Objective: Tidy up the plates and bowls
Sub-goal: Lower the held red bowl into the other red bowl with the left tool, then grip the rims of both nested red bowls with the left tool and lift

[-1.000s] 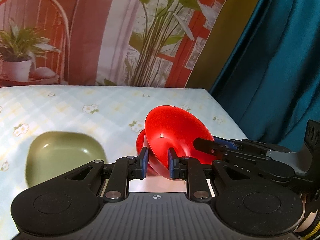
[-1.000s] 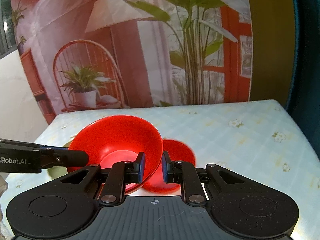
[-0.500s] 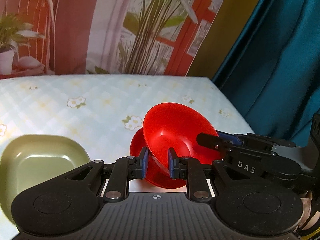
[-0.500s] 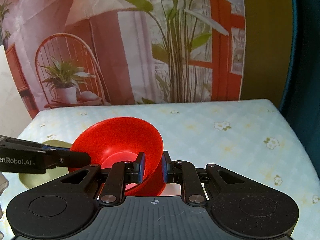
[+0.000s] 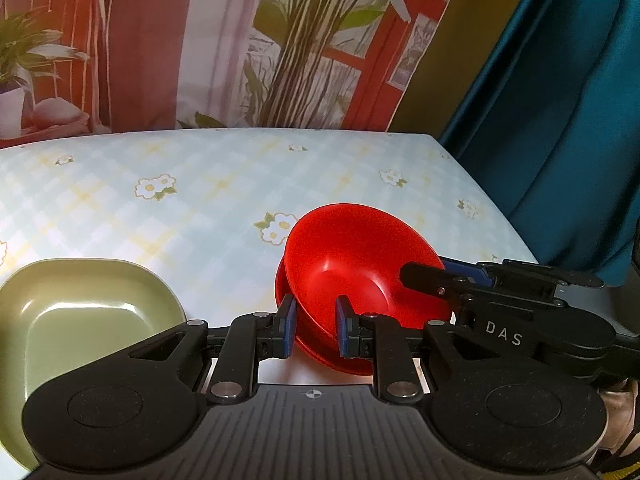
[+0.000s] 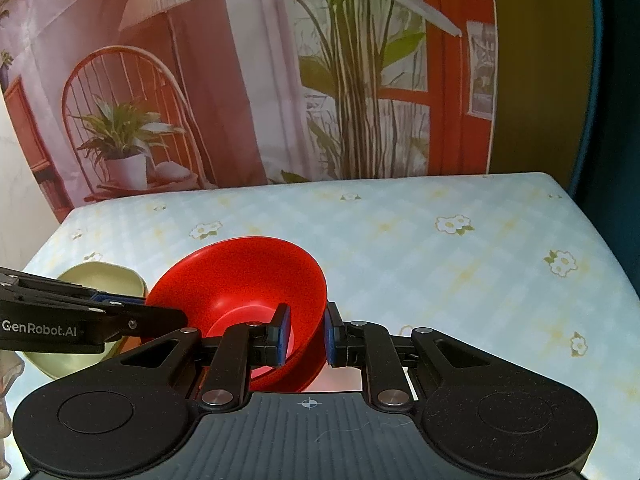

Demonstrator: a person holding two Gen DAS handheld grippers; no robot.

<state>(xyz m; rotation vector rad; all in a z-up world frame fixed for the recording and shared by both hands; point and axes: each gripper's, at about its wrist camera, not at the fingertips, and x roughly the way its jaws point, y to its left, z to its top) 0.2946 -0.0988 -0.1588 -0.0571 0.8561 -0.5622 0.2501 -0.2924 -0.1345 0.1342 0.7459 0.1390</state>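
The glossy red plastic bowl [image 5: 360, 264] is tilted and held just above a flat red plastic plate [image 5: 320, 344], its base low over the plate's middle; whether the base already touches the plate I cannot tell. Both tools share the bowl. The left tool [image 5: 312, 326] has its blue-padded fingers on either side of the near wall, one outside and one inside, and appears clenched on the rim. The right tool [image 6: 305, 334] straddles the opposite wall the same way, one pad inside the bowl and one outside, also clenched on it.

The relation that matters is vertical: the bowl sits directly over the plate, its mouth leaning toward the left tool, so my guess is that the coming move is a short lowering and levelling until the bowl sits flat on the plate. Neither hand looks nearer; they grip from opposite sides.

To the left, well apart from the red pair, a pale green rounded-square dish [image 5: 80, 332] rests on the table [image 5: 200, 200], covered by a light blue checked cloth with daisies.
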